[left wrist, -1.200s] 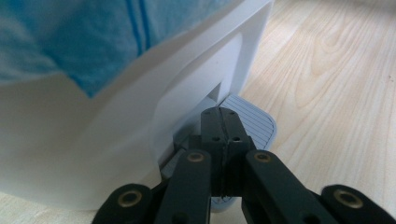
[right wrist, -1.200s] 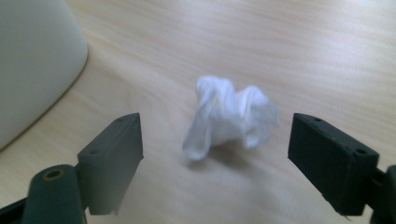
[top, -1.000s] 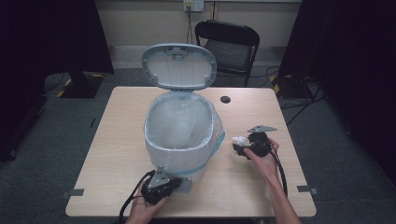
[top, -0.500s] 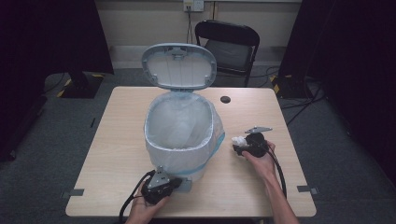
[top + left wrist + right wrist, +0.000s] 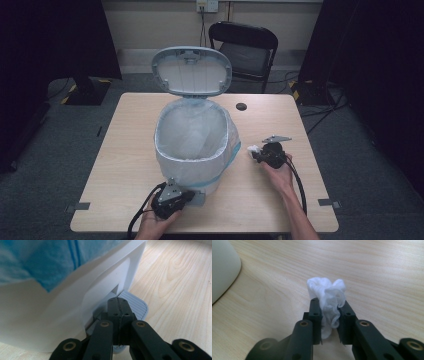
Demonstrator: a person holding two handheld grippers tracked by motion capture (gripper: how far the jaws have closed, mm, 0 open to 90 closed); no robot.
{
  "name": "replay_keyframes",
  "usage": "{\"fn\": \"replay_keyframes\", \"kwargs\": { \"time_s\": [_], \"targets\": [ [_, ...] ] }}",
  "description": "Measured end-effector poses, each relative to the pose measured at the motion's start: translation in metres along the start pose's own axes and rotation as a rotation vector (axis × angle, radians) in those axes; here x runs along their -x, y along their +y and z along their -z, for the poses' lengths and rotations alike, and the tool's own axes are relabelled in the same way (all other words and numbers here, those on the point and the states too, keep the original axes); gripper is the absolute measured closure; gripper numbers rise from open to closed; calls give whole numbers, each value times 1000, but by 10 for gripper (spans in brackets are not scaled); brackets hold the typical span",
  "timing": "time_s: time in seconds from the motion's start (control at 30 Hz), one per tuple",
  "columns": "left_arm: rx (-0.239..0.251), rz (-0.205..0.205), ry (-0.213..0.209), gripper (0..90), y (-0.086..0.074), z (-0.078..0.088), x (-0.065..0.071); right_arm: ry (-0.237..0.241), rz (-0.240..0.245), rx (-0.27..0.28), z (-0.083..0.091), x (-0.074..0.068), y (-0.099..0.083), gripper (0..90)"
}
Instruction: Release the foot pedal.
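Right claw has just been closing, and it's got it: the jaws are pinched on a crumpled white tissue, with the wad bulging out above the tips. In the high view the tissue sits low over the desk, just right of the bin and not yet touching it. Over on the other side, the left claw is closed with nothing between its jaws, its tips pressing down on the grey ribbed pedal at the foot of the bin, and the lid stands wide open above the clear liner. So by my reading the pickup is done and the bin is held open; what's left is the lift, the carry across to the mouth and the drop. The tissue is a scrunched lump, a little longer along the jaws than across, its loose end pointing towards the bin.
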State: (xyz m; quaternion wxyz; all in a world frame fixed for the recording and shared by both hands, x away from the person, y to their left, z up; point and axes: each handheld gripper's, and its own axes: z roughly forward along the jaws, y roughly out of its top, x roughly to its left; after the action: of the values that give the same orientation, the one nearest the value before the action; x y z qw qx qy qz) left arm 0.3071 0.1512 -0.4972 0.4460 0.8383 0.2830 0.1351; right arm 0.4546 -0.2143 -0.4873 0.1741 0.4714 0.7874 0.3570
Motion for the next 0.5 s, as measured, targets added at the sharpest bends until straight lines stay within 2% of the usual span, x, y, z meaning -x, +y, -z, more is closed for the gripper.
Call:
{"fn": "replay_keyframes", "kwargs": {
  "time_s": [0.23,0.33,0.5],
  "targets": [
    [1,0,-1,900,0,0,0,6,-18,5,1,1,0,800],
    [1,-2,-2,900,0,0,0,29,-47,32,5,1,1,802],
    [-3,-3,-2,900,0,0,0,19,-24,69,21,-10,2,801]
  ]
}}
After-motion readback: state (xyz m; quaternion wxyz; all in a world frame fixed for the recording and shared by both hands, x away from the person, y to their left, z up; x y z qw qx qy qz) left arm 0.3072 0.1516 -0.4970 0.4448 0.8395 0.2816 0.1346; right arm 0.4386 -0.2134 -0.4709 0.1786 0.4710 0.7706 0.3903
